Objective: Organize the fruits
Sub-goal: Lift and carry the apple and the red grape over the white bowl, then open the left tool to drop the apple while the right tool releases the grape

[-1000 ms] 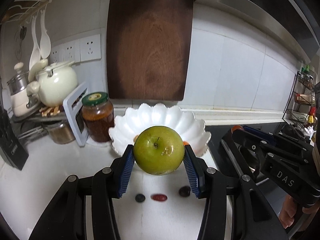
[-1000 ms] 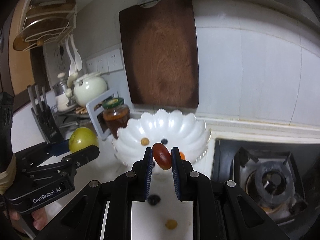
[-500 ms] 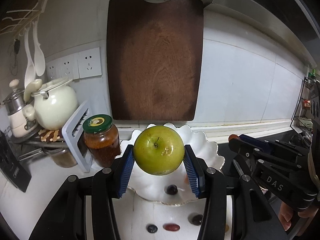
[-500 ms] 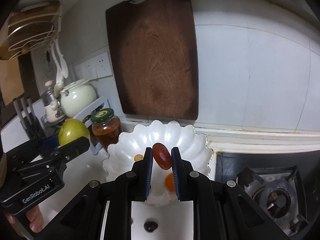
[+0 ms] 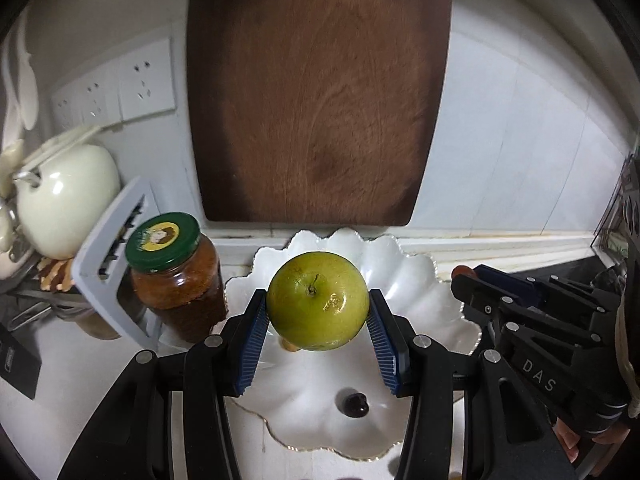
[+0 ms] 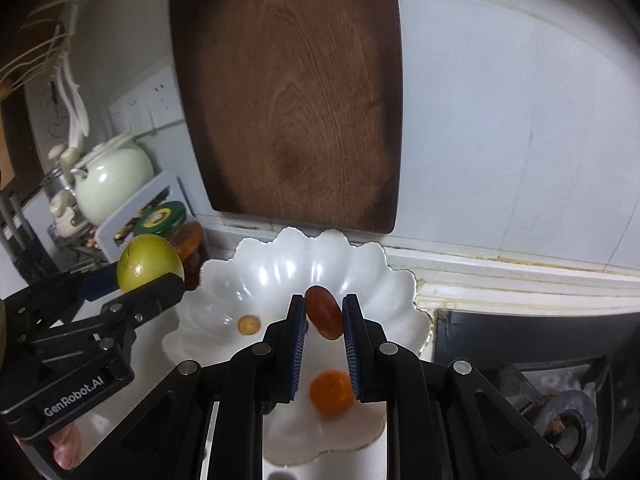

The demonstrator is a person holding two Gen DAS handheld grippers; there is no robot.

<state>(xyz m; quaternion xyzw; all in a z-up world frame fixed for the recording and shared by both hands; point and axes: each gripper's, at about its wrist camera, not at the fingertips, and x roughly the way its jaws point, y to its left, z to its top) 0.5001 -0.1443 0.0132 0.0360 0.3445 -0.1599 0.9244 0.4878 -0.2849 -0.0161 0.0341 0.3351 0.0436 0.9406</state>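
The green apple (image 5: 318,306) hid part of the white scalloped bowl (image 5: 416,280), and the jar (image 5: 174,280) label was unreadable. "DAS" and "GenRobot.AI" marked the gripper bodies. The left gripper (image 5: 318,332) clamped the apple above the bowl; the right gripper (image 6: 324,316) pinched a red oval fruit (image 6: 325,312) over it.

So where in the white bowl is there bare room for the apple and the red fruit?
In the white bowl, the back wall and right side are bare. The floor is crowded: small yellow fruit left, orange fruit near the front, dark fruit beside it.
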